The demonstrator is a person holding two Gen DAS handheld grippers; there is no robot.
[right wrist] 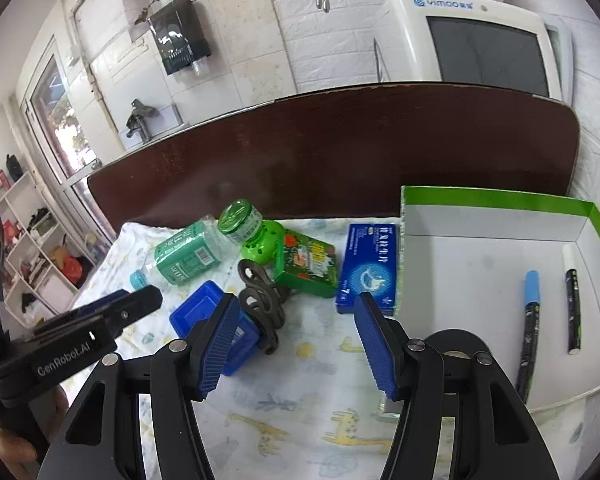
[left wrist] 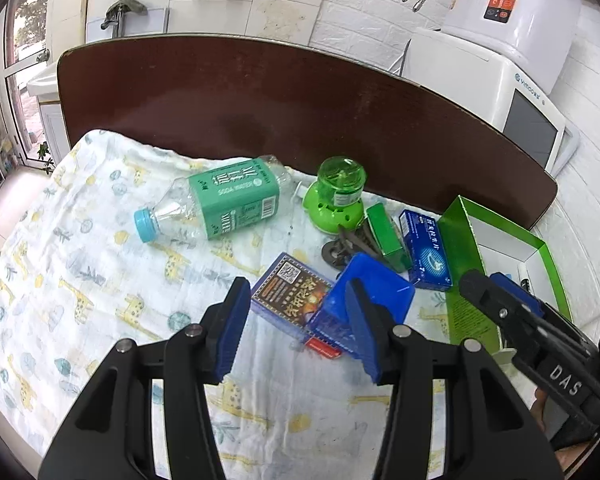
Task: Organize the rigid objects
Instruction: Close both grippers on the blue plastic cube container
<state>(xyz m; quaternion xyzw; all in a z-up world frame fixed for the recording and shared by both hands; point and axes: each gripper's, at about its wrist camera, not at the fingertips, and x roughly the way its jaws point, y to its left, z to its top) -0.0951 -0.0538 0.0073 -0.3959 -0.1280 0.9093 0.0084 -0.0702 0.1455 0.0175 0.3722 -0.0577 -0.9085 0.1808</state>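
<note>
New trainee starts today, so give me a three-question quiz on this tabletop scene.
1. True or false: the soda water bottle stands upright.
2. How many markers lie in the green-rimmed box?
3. Which item lies closest to that box? A) blue medicine box B) soda water bottle C) blue plastic container

Key: 1. False, it lies on its side on the giraffe-print cloth. 2. Two: a blue-capped marker and a white-capped marker. 3. A. It lies right beside the box's wall.

This looks like a home kitchen or utility room: white tiled wall (right wrist: 260,40), a wall soap dispenser (right wrist: 180,40), a water purifier (left wrist: 512,12), open storage shelves (right wrist: 32,248).
</note>
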